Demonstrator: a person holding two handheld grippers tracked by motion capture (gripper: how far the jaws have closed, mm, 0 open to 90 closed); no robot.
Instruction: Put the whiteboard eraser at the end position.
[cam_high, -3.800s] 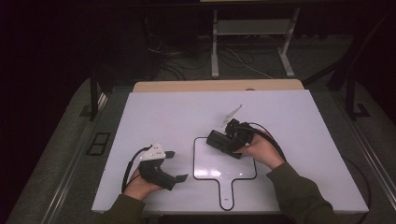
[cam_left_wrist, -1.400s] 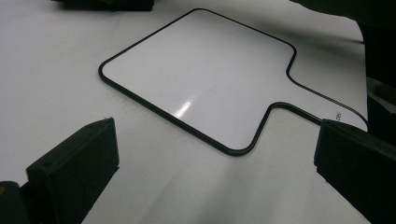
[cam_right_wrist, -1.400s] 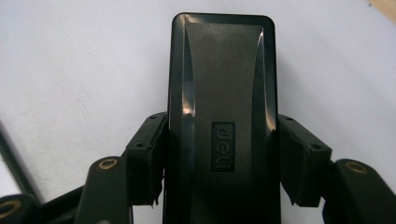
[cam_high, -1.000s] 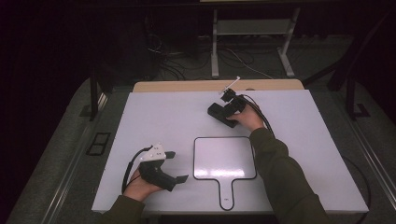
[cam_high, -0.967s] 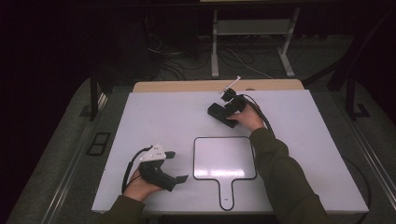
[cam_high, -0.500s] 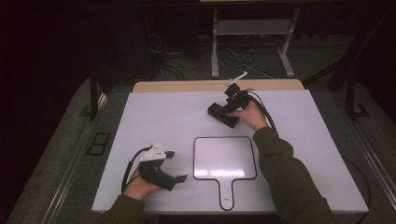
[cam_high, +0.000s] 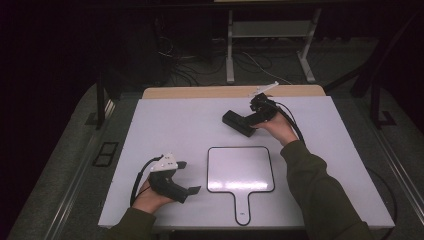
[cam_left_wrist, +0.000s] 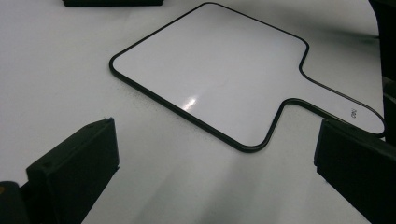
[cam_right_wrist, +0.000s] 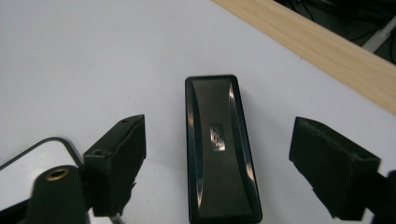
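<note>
The white table (cam_high: 190, 120) has a pale wooden strip (cam_high: 200, 92) along its far edge. Beyond it, on the dim grey floor, stands a light metal frame (cam_high: 267, 50) with loose cables (cam_high: 195, 62) lying tangled beside it. A dark post (cam_high: 100, 102) stands at the table's left.

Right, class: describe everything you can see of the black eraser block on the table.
The eraser block is a long, flat, black rectangle with rounded corners and a glossy, plastic-looking top that bears a small silver mark at its middle. It lies flat on the white table, near the far wooden edge, beyond the small whiteboard. The right gripper is around it with jaws that have just been opening; the pads stand clear on both sides, so only the table touches it.
</note>
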